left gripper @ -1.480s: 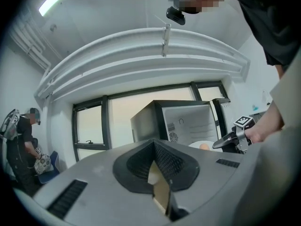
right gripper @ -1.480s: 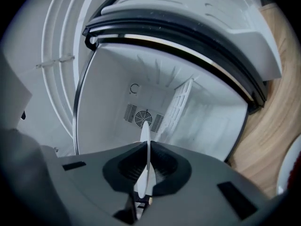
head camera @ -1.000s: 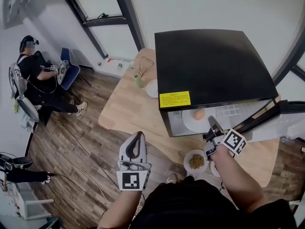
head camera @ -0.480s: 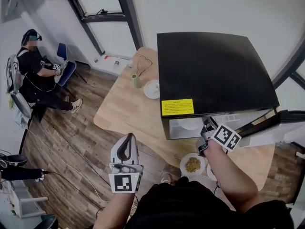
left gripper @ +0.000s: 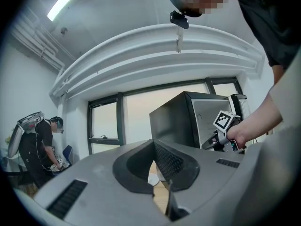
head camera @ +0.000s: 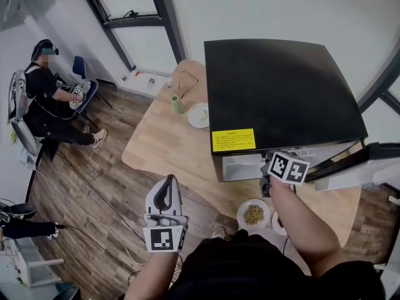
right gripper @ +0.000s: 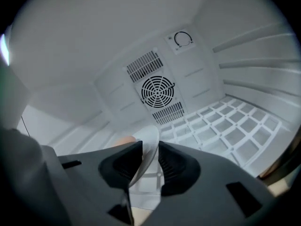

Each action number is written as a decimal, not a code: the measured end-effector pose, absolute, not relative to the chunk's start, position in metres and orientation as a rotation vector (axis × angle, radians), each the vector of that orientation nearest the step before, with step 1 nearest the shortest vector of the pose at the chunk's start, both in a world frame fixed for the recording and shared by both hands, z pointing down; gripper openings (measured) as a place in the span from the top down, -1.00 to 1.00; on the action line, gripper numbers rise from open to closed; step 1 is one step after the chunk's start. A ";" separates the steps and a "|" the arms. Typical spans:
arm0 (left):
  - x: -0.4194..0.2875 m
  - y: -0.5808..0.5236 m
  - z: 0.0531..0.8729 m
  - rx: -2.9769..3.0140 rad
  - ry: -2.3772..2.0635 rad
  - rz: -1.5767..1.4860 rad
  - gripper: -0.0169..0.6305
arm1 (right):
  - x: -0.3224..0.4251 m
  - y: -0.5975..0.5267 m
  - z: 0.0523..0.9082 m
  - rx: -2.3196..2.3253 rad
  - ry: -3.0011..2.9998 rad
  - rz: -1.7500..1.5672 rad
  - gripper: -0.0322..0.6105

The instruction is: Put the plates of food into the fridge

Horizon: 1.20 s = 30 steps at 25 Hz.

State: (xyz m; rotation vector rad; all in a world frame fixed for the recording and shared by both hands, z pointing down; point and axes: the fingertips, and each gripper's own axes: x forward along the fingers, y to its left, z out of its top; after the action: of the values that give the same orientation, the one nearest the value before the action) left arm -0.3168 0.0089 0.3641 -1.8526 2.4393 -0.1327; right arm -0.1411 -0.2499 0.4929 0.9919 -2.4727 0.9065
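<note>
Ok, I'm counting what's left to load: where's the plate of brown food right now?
In the head view it is at lower right: the plate of brown food sits on the wooden table, just in front of the open fridge.

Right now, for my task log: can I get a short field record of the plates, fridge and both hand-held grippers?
fridge: open, on table
right hand-held gripper: inside fridge, jaws have just been opening, plate rim between them
left hand-held gripper: shut, empty
table plate: holds food, by fridge front
</note>
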 end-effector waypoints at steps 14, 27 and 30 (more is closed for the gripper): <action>-0.300 0.005 0.372 -1.948 2.389 -0.104 0.93 | -0.113 -0.231 0.456 1.050 -2.581 0.554 0.42; -0.252 0.001 0.395 -2.206 2.154 -0.087 0.93 | 0.004 -0.160 0.434 1.324 -2.742 0.490 0.46; -0.233 0.003 0.407 -2.266 2.081 -0.090 0.94 | 0.048 -0.136 0.462 1.448 -2.661 0.577 0.46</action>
State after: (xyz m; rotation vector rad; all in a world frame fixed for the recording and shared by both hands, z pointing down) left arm -0.2332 0.0025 0.4067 -2.2661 2.0814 -0.0898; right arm 0.0483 -0.1358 0.4623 1.4477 -2.6609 0.5771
